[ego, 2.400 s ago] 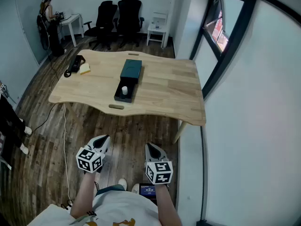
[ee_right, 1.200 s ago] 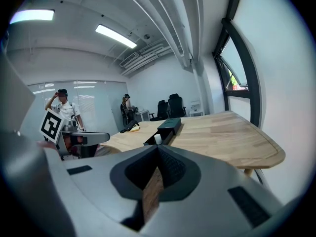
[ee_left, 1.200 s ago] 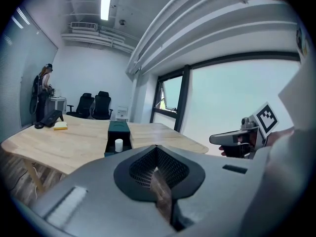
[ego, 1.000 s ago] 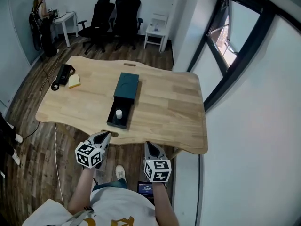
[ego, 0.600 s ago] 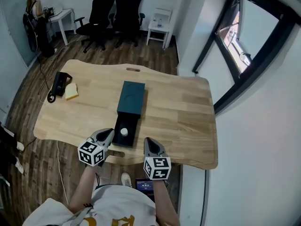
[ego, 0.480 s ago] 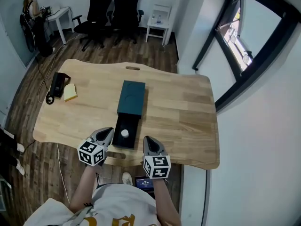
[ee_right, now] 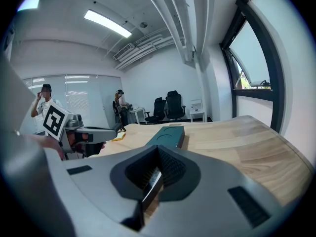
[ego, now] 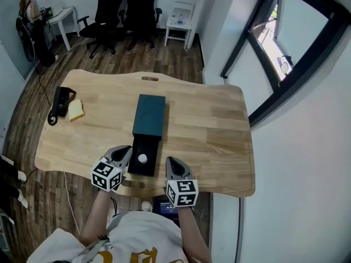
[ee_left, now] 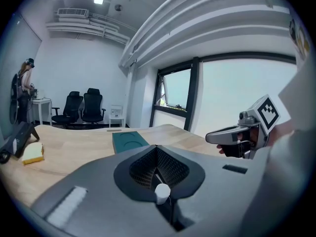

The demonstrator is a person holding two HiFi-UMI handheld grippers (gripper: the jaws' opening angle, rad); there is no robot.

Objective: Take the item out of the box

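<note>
Both grippers are over the near edge of the pale wooden table (ego: 208, 125), flanking the box. The left gripper (ego: 125, 150) sits just to the left of the open black tray (ego: 135, 166), and its own view shows the two jaws pressed together with nothing between them. The right gripper (ego: 169, 163) is just to the right of that tray, its jaws also closed tip to tip and empty. The small white round item (ego: 142, 158) lies inside the black tray, untouched and between the two grippers in the head view. Through the left gripper view it peeks out just below the closed jaw tips. The tray juts from the near end of the dark teal rectangular box sleeve (ego: 149, 115), which runs lengthwise away from the person, down the middle of the table. Off at the far left edge lie a black handset-like device (ego: 57, 99) and, just beside it, a yellow pad (ego: 75, 109). Beyond the table stand two black office chairs (ego: 118, 7) and a small white side table (ego: 179, 19).
</note>
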